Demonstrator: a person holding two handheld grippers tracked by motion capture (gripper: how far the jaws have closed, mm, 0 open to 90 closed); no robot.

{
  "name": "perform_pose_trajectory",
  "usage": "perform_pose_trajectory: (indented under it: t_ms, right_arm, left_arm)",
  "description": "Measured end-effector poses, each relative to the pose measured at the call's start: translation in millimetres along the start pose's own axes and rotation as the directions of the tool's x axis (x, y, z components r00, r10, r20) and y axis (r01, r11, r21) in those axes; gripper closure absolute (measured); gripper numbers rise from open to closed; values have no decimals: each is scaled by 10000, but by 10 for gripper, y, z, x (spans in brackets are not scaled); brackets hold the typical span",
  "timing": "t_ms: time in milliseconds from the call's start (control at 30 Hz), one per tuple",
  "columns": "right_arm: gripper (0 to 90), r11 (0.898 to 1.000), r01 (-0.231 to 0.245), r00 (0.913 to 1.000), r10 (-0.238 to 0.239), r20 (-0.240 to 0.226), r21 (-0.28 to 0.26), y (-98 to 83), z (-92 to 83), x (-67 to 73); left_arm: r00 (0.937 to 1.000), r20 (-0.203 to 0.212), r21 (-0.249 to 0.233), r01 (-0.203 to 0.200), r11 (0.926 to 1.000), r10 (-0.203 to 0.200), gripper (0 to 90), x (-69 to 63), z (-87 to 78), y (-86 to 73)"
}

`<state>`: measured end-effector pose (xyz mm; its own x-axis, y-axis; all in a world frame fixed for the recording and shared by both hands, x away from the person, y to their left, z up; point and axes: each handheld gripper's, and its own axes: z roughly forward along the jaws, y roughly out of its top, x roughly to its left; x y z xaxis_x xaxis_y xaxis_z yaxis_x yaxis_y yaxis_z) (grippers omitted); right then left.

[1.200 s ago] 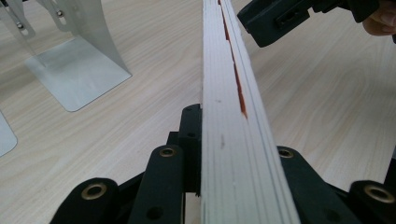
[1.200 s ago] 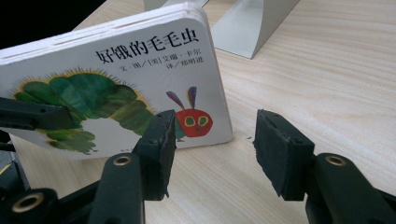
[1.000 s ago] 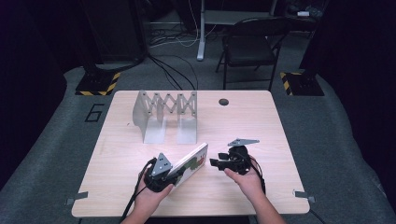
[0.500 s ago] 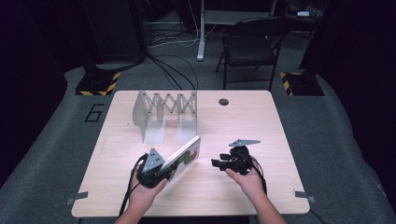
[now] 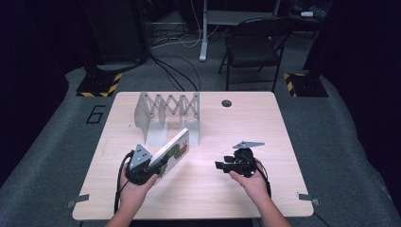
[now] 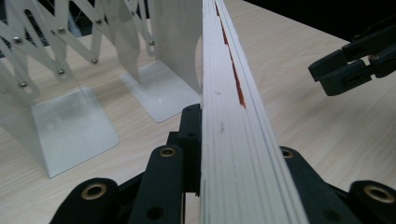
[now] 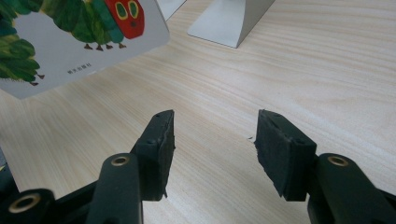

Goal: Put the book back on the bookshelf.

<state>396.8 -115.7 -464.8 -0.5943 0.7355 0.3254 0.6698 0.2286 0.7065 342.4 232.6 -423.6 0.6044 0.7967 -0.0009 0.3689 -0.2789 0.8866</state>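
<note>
Gripping the caterpillar picture book edge-on, just in front of the white accordion book rack, the left gripper is best kept level so the spine enters a slot squarely, while the empty right gripper is held parted, well aside.

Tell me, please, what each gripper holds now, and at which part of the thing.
The left gripper clamps the picture book at its near end, jaws on both covers. The right gripper holds nothing; its jaws stand apart over the table.
</note>
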Motion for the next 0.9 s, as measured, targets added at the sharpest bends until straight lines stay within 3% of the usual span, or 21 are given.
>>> perform_pose_trajectory:
  t_ms: [267,467,900]
  right_arm:
    - [470,10000,-60,10000,60,37,2,-5,-5,-14]
    - [470,10000,-39,10000,38,33,45,-9,1,-26]
    - [469,10000,-19,10000,18,76,56,-12,8,-30]
  left_arm:
    - [9978,-507,-350,411,9985,-429,757,173,-137,33]
    - [9922,-990,-574,703,9959,-758,757,315,-239,43]
    - [9796,-1632,-755,1061,9915,-1173,757,533,-386,-1]
